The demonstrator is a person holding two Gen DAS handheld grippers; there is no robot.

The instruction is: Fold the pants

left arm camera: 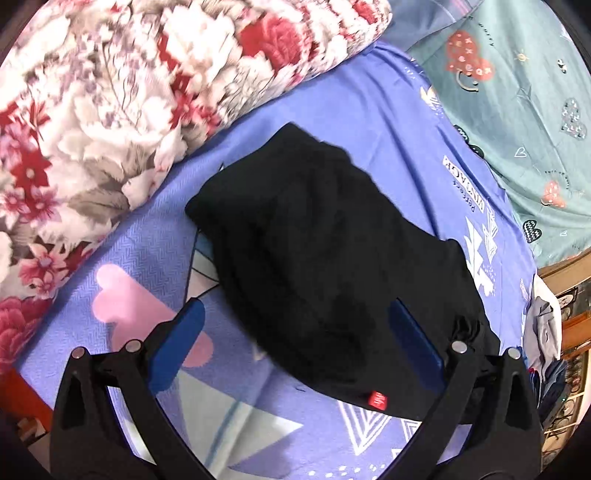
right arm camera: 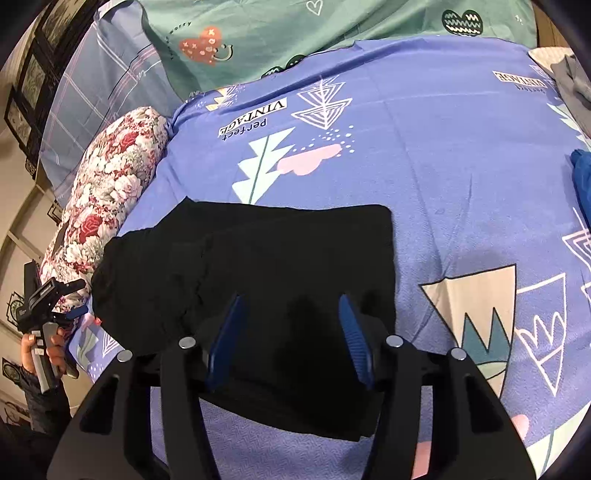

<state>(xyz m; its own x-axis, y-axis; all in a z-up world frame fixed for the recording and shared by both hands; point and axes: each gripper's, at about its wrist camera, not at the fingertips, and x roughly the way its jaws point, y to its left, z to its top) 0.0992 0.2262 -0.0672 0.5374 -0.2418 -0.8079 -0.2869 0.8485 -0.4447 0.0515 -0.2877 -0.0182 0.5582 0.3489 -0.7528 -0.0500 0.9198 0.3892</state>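
The black soft-cloth pants [right arm camera: 255, 273] lie folded into a compact rectangle on the purple printed bedsheet [right arm camera: 443, 155], beside the floral rolled quilt [left arm camera: 110, 110]. My right gripper [right arm camera: 291, 332] hovers over their near edge, fingers parted and holding nothing, probably to check the fold. My left gripper [left arm camera: 295, 339] hangs wide open and empty beside them.

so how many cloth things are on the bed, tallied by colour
black: 1, folded black pants
purple: 1, patterned purple bedsheet
green: 1, heart-print green pillow
red and white: 1, floral rolled quilt
blue: 1, bright blue cloth
grey: 1, crumpled grey cloth
total: 6
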